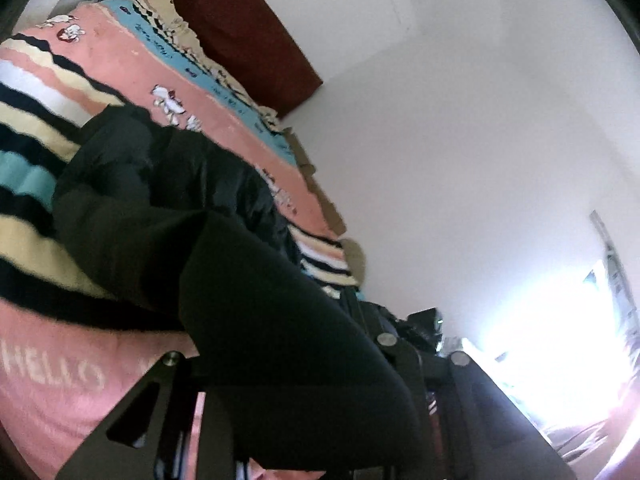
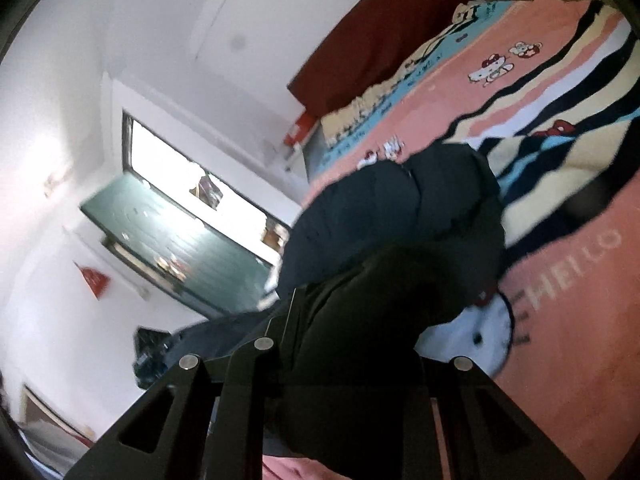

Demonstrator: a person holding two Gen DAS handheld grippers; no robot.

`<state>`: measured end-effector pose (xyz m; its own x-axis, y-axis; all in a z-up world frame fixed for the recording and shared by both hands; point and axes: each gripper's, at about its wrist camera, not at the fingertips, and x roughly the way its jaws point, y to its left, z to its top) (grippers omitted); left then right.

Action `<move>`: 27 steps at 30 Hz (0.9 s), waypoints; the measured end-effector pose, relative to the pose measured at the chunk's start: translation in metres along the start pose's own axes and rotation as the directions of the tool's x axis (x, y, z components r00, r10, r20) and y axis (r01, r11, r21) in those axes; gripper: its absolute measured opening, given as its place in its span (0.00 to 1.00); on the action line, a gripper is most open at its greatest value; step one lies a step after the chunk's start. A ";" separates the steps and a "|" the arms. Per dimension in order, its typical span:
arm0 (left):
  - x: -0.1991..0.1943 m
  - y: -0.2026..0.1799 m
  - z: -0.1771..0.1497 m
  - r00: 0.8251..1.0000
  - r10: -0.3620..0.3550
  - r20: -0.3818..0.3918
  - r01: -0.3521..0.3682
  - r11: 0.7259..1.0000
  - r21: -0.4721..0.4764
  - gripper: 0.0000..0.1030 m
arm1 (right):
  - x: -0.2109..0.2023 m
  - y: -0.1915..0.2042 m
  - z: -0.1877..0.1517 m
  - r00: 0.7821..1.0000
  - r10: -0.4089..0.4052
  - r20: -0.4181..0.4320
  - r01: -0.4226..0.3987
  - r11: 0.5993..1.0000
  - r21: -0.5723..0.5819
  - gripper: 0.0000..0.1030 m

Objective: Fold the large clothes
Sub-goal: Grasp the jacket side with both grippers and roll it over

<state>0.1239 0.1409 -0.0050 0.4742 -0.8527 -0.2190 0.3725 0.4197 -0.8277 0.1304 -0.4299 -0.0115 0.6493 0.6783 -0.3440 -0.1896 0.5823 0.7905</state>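
Observation:
A large black padded garment [image 1: 168, 200] lies on a pink striped blanket [image 1: 80, 360] on a bed. In the left wrist view a fold of its black cloth rises into my left gripper [image 1: 296, 360] and covers the fingertips; the gripper is shut on it. In the right wrist view the same garment [image 2: 400, 208] bulges up from the bed, and a fold of it runs into my right gripper [image 2: 344, 360], which is shut on it. Both grippers hold the cloth lifted above the blanket [image 2: 560, 360]. The fingertips are hidden by cloth.
A dark red headboard [image 1: 240, 28] stands at the bed's far end against a white wall. A bright window [image 2: 192, 168] and a green board [image 2: 180, 236] are on the side wall. Dark clutter [image 2: 152, 348] lies beside the bed.

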 end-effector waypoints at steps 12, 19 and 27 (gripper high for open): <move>0.047 0.026 0.121 0.995 0.025 0.094 -0.012 0.991 -0.134 0.23 | 0.045 -0.006 0.100 0.994 0.025 0.108 -0.042 0.986 0.160 0.21; 0.101 0.076 0.199 0.985 0.158 0.073 -0.139 0.967 -0.211 0.24 | 0.121 -0.025 0.166 0.992 -0.092 0.088 0.074 0.980 0.184 0.22; 0.179 0.171 0.249 0.962 0.274 -0.012 -0.265 0.916 -0.301 0.27 | 0.220 -0.074 0.210 0.967 -0.254 0.012 0.246 0.946 0.213 0.22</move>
<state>0.4713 0.1374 -0.0567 0.5485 -0.7088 -0.4435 -0.0240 0.5169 -0.8557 0.4421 -0.4178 -0.0391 0.6847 0.5027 -0.5277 0.1371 0.6223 0.7707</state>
